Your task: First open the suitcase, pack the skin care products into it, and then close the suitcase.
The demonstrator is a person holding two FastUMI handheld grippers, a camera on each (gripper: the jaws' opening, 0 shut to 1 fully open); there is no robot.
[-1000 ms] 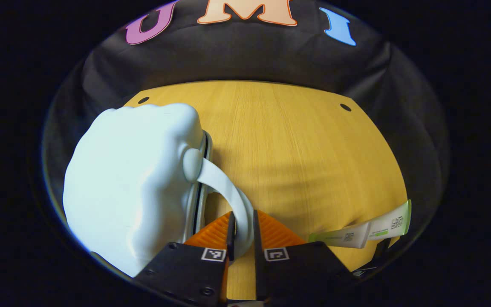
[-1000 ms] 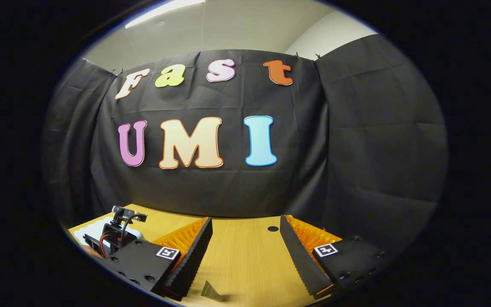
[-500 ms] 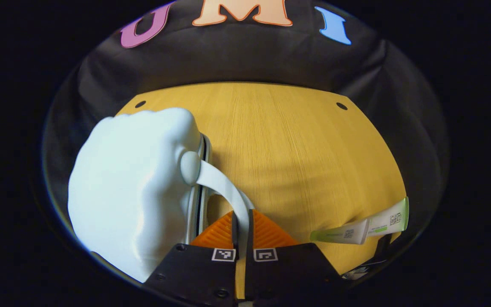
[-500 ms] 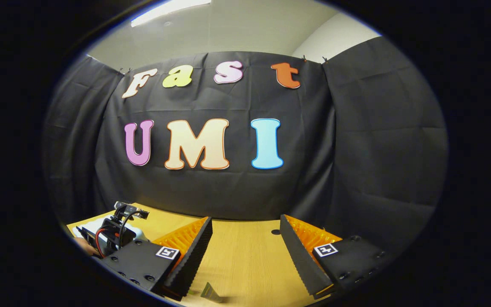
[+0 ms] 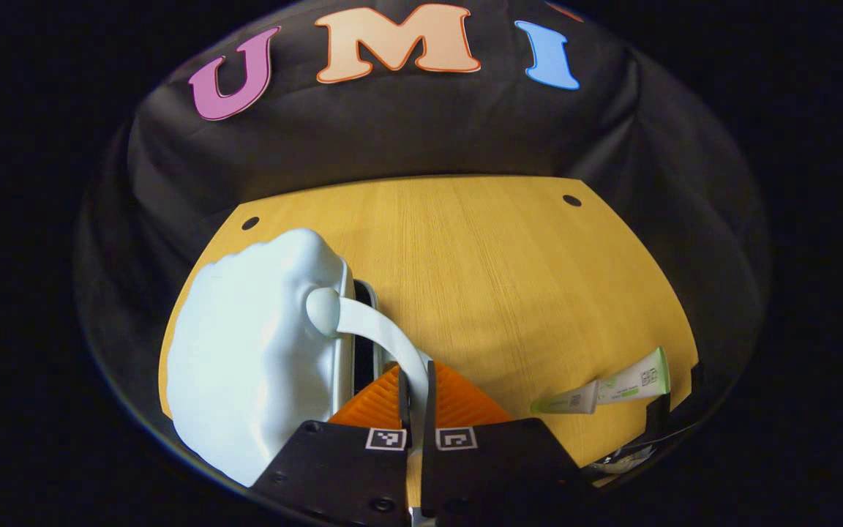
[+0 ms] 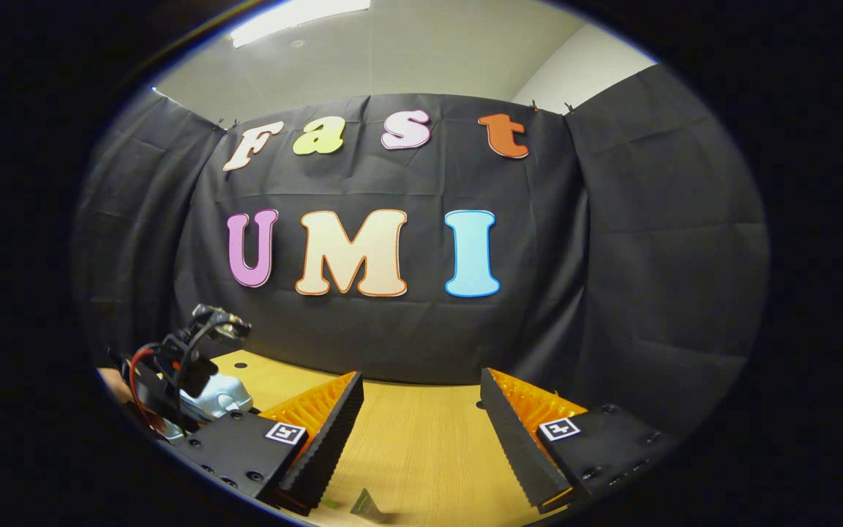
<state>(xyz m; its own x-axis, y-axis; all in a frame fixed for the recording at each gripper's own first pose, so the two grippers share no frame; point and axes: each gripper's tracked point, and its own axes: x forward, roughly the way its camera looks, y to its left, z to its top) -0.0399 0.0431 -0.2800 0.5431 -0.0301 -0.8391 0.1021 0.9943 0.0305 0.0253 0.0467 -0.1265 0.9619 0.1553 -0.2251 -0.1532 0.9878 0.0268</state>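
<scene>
The surface [image 5: 509, 278] is a light wood-grain top w/ two small dark round holes near its far corners, seen in the left gripper view; black creased cloth [image 6: 648, 256] is hung behind it as the booth wall. In the right gripper view a pale ceiling w/ a strip light [image 6: 297, 11] is seen above the cloth.

The case [image 5: 253, 359], a pale blue-white hard shell w/ a lumpy moulded form and glossy finish, is set on the left part of the surface. A dark gap is seen along its seam, by the metal-edged rim, so the lid is parted a little. Its strap [image 5: 385, 340], a flat curved white band fixed at a round knob, is clenched by the left tool [image 5: 416, 391]: both orange ribbed fingers are pressed on it, black bodies w/ square markers behind.

A tube [image 5: 604, 388], white w/ green cap end, is laid flat near the surface's right edge, well apart from the case.

The right tool [image 6: 421, 439] is held released, fingers wide apart, above bare wood. The other tool's rig w/ red wire is seen at far left, by the case [image 6: 216, 395].
</scene>
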